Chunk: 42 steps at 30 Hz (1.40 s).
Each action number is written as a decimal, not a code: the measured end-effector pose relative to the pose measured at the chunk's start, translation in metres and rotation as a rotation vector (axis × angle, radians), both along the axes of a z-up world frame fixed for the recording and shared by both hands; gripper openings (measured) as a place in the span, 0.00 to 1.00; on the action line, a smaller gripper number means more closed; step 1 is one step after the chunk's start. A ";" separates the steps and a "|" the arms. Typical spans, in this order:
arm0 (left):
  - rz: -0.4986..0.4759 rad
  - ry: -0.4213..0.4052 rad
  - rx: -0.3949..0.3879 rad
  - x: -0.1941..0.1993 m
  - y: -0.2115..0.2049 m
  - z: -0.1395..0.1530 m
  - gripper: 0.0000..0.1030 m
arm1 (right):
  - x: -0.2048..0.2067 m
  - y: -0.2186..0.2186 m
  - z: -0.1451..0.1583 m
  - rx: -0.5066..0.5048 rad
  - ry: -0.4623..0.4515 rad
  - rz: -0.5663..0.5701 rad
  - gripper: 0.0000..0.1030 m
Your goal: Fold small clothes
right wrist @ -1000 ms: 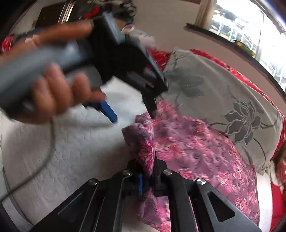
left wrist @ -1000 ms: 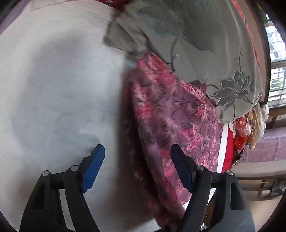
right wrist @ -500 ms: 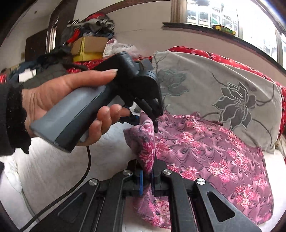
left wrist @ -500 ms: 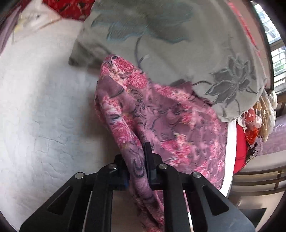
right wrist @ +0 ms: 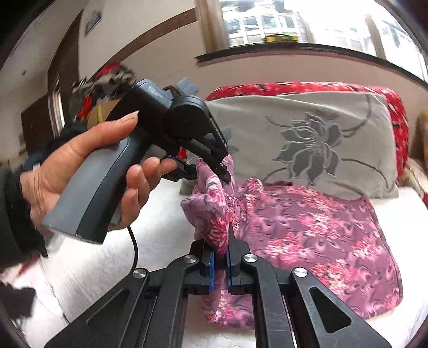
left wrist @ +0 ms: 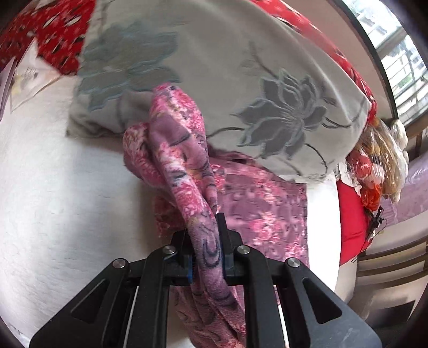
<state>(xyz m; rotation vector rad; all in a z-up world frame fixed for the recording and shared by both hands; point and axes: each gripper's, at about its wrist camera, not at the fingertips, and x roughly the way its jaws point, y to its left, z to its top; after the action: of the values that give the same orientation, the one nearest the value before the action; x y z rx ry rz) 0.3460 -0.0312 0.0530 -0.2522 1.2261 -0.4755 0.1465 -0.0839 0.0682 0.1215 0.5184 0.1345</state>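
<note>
A pink and purple floral garment [left wrist: 262,214] lies on a white quilted bed [left wrist: 58,203]; it also shows in the right wrist view [right wrist: 307,230]. My left gripper [left wrist: 206,241] is shut on a bunched edge of the garment and lifts it. In the right wrist view the left gripper [right wrist: 211,168] is held by a hand and pinches the cloth's raised corner. My right gripper [right wrist: 219,257] is shut on the same raised edge, a little nearer to me. The rest of the garment lies flat to the right.
A grey cushion with a dark flower [left wrist: 240,88] leans on a red patterned cover [right wrist: 294,88] just behind the garment. Bagged items [left wrist: 379,166] sit at the bed's right end. A window [right wrist: 294,21] is behind.
My left gripper went from open beside the garment to shut on its edge. Both grippers have lifted the edge higher, and the views have tilted up toward the cushion.
</note>
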 end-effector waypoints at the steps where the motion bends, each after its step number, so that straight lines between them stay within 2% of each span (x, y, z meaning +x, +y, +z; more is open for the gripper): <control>1: -0.002 -0.002 0.001 -0.002 -0.007 0.002 0.10 | -0.002 -0.009 0.001 0.021 0.003 -0.011 0.05; 9: -0.032 0.001 -0.003 -0.018 -0.080 0.001 0.09 | -0.018 -0.087 -0.005 0.198 0.035 -0.111 0.05; 17: -0.097 0.038 0.018 -0.027 -0.153 -0.016 0.09 | -0.034 -0.161 -0.022 0.363 0.065 -0.231 0.05; 22: -0.144 0.065 0.059 -0.036 -0.191 -0.035 0.10 | -0.047 -0.193 -0.035 0.442 0.082 -0.299 0.05; 23: -0.148 0.069 0.073 -0.038 -0.198 -0.039 0.13 | -0.050 -0.200 -0.040 0.461 0.092 -0.316 0.05; 24: -0.156 0.068 0.087 -0.041 -0.205 -0.043 0.20 | -0.051 -0.205 -0.045 0.478 0.105 -0.327 0.05; 26: -0.165 0.080 0.101 -0.047 -0.213 -0.049 0.25 | -0.053 -0.217 -0.062 0.526 0.148 -0.361 0.05; 28: -0.186 0.134 0.083 -0.050 -0.216 -0.054 0.36 | -0.051 -0.229 -0.083 0.575 0.209 -0.400 0.05; 30: -0.190 0.160 0.049 -0.054 -0.210 -0.050 0.36 | -0.049 -0.237 -0.101 0.610 0.270 -0.437 0.06; 32: -0.185 0.136 0.024 -0.055 -0.193 -0.037 0.36 | -0.047 -0.244 -0.113 0.646 0.328 -0.449 0.13; 35: -0.131 0.085 -0.022 -0.051 -0.147 -0.021 0.38 | -0.053 -0.250 -0.103 0.650 0.333 -0.439 0.17; 37: -0.052 0.043 -0.017 -0.045 -0.107 -0.017 0.46 | -0.061 -0.256 -0.085 0.626 0.278 -0.436 0.24; 39: 0.035 0.009 0.016 -0.041 -0.068 -0.020 0.46 | -0.067 -0.267 -0.059 0.586 0.174 -0.455 0.34; 40: 0.065 0.018 0.027 -0.039 -0.055 -0.026 0.46 | -0.062 -0.271 -0.049 0.573 0.136 -0.450 0.46; 42: 0.098 0.083 0.003 -0.037 -0.033 -0.045 0.46 | -0.032 -0.283 -0.035 0.580 0.121 -0.384 0.51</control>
<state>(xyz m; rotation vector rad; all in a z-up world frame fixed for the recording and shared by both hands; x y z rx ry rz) 0.3087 -0.0647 0.0084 -0.3311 1.2886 -0.3812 0.1142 -0.3671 0.0328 0.7941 0.5559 -0.1034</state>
